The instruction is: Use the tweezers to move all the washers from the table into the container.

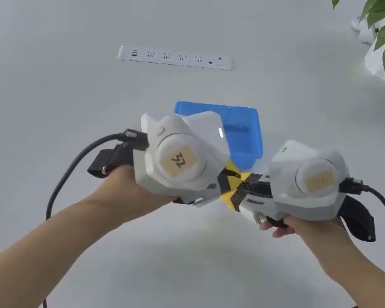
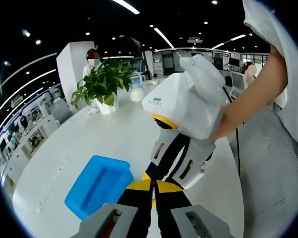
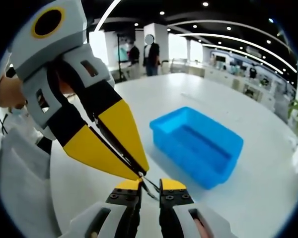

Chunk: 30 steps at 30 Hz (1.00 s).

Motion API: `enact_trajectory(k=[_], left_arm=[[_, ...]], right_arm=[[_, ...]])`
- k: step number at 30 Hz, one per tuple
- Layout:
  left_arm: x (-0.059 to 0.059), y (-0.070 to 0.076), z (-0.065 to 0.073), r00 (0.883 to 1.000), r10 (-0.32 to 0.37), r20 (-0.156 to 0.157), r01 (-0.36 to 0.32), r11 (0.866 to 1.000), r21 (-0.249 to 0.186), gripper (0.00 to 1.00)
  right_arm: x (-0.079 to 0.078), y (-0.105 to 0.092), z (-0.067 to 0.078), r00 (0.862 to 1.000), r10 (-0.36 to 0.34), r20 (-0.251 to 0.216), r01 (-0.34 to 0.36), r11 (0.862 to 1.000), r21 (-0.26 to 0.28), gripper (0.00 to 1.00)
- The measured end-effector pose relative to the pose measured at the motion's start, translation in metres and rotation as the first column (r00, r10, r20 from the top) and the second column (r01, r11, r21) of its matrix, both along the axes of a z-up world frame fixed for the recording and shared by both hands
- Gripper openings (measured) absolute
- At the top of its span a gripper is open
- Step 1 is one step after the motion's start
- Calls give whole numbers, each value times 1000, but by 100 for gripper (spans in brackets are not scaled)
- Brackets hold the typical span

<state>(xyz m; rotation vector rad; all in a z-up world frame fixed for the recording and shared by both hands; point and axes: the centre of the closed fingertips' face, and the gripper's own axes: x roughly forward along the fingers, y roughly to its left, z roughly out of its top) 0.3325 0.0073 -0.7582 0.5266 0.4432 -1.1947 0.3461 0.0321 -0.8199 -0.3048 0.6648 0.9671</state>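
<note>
Tweezers (image 3: 145,181): thin, light, probably springy and slick. They are clamped lengthwise between the pressed-together jaws of the left gripper (image 3: 139,171). Right gripper (image 3: 149,185) jaws sit narrowly around the tip; actual pinch cannot be told. Best hold: mid-legs. Blue container (image 1: 244,131) sits just beyond the grippers.

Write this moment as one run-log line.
left gripper: shut on tweezers | right gripper: fingers flank tweezers tip, grip unclear | container: blue, behind
</note>
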Motion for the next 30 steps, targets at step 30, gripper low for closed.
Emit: enact_trajectory(k=[30], left_arm=[[2, -4, 0, 999, -41, 19, 40, 999, 37, 0]], right_arm=[[2, -4, -2, 999, 33, 42, -33, 999, 19, 9]])
